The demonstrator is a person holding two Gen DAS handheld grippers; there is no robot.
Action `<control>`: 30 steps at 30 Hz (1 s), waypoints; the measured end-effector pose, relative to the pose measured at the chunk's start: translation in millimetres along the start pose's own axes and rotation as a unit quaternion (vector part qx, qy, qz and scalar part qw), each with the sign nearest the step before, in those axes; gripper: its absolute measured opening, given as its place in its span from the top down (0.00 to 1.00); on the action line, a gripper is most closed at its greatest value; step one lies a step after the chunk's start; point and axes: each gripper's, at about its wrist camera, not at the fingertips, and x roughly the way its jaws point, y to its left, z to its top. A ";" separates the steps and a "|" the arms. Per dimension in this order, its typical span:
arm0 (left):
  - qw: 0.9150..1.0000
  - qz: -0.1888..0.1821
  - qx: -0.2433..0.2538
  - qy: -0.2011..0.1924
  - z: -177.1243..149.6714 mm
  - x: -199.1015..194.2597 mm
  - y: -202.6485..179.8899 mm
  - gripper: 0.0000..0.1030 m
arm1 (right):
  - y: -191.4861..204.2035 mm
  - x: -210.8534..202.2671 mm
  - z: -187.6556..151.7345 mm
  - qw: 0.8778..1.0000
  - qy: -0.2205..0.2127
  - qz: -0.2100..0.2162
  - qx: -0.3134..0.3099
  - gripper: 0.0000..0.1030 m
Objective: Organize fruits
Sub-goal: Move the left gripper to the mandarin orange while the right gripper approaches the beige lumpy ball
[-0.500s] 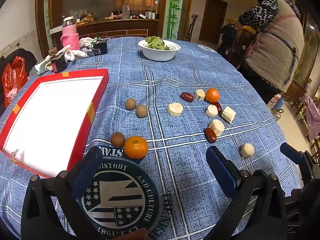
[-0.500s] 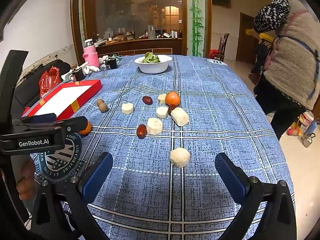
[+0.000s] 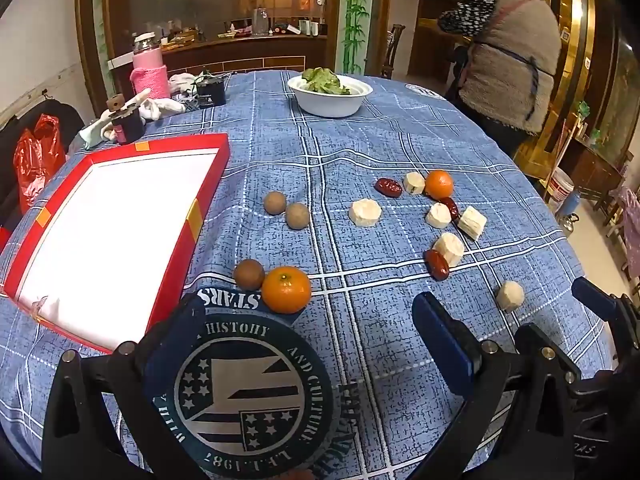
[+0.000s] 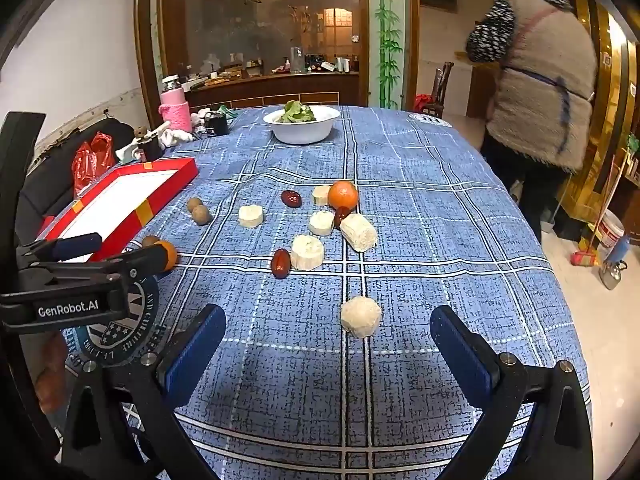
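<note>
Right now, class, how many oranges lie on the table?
2. One orange sits near the left gripper, touching a brown fruit; the other is farther off among the white pieces. None seems hidden.

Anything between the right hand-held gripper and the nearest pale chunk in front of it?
Nothing: in the right wrist view, only bare blue plaid tablecloth lies between the open right hand-held gripper and the rounded pale fruit chunk.

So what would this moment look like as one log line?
left gripper: open, empty | right gripper: open, empty | fruits: loose on table | red tray: empty
</note>
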 end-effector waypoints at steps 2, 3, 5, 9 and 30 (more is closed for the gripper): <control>1.000 0.007 0.002 -0.002 -0.3 -0.3 0.0 0.00 | 1.0 1.6 1.5 1.000 0.001 -0.002 0.003 0.00; 1.000 0.007 0.000 -0.001 -0.2 -0.1 0.6 0.00 | 1.9 2.8 3.2 1.000 0.003 -0.004 0.005 0.00; 1.000 0.007 -0.004 0.001 0.3 0.4 1.8 0.00 | 4.1 7.1 5.4 1.000 0.004 -0.009 0.005 0.00; 1.000 0.009 -0.005 0.007 0.1 3.1 3.8 0.00 | 3.4 8.2 4.1 1.000 0.006 -0.012 0.010 0.00; 1.000 0.006 -0.001 0.013 1.0 2.8 0.5 0.00 | 2.3 6.6 4.4 1.000 0.012 -0.010 0.014 0.00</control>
